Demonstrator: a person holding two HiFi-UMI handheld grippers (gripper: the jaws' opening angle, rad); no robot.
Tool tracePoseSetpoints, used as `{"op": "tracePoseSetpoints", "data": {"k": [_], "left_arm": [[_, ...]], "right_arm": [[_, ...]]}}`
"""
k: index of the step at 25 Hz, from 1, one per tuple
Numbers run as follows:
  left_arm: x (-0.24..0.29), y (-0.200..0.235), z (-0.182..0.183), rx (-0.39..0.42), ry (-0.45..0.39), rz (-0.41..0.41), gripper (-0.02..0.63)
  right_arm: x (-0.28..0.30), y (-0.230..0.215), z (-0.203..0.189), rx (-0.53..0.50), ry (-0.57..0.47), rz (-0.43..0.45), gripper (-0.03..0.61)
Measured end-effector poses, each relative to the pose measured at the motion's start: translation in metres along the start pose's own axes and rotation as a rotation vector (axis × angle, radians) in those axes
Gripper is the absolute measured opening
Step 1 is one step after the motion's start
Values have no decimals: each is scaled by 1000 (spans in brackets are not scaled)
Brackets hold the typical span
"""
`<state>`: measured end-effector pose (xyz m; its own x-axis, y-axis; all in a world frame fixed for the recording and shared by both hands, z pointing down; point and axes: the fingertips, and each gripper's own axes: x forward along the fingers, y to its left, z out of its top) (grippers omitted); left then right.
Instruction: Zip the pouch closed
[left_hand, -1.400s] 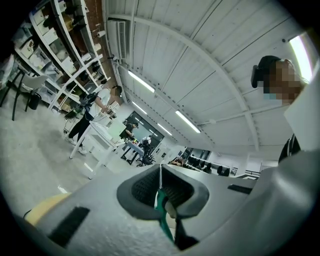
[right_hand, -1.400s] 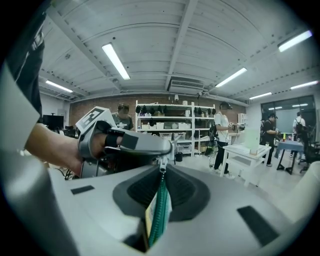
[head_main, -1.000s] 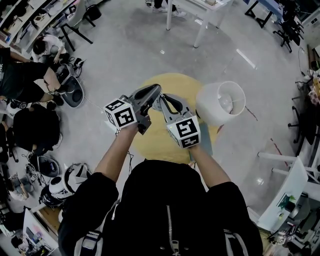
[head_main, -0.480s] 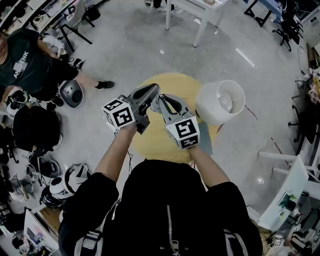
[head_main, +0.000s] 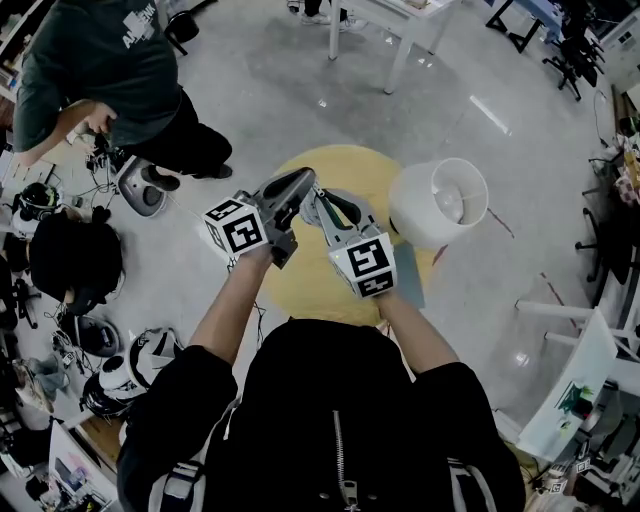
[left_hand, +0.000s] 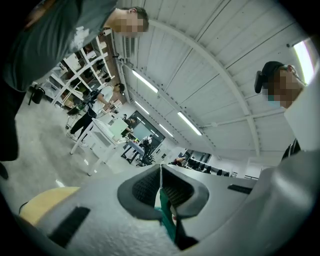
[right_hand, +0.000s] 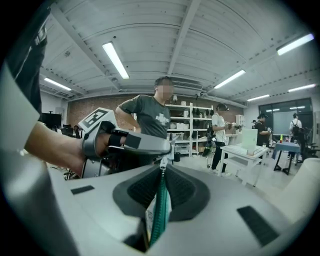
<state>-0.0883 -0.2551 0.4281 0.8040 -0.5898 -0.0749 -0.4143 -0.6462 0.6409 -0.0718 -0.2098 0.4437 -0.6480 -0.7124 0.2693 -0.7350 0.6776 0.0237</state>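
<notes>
I hold both grippers together above a round yellow table (head_main: 345, 165). The green pouch (right_hand: 160, 210) stands edge-on between the pads of my right gripper (right_hand: 163, 167), zipper teeth facing the camera; this gripper (head_main: 312, 203) is shut on it. A small metal slider (right_hand: 162, 161) sits at the pouch's top end. My left gripper (right_hand: 167, 148) crosses just above that end. In the left gripper view, the left gripper (left_hand: 160, 167) is shut with a green strip of the pouch (left_hand: 168, 216) pinched between its jaws. In the head view the left gripper (head_main: 303, 182) touches the right one tip to tip, and the pouch is hidden.
A white lampshade (head_main: 440, 203) stands on the table's right edge. A person in a dark green shirt (head_main: 110, 70) stands at the upper left beside bags and helmets (head_main: 70, 260) on the floor. White tables (head_main: 400, 30) stand at the back.
A person in a dark green shirt has walked into the upper left of the head view and stood up. Both grippers have kept still, shut as before.
</notes>
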Motion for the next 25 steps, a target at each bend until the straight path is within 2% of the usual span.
{"op": "tracePoseSetpoints", "data": {"k": [3, 4, 7, 25], "left_arm": [[-11, 13, 18, -47, -84, 39, 9], [-14, 15, 23, -47, -86, 37, 9], [-13, 14, 28, -7, -59, 18, 9], [-15, 21, 25, 7, -53, 40, 9]], "right_arm": [[-8, 3, -10, -4, 18, 12, 37], [-11, 3, -14, -5, 16, 16, 37], [-10, 4, -16, -11, 17, 28, 37], [-7, 5, -24, -7, 19, 43, 37]]}}
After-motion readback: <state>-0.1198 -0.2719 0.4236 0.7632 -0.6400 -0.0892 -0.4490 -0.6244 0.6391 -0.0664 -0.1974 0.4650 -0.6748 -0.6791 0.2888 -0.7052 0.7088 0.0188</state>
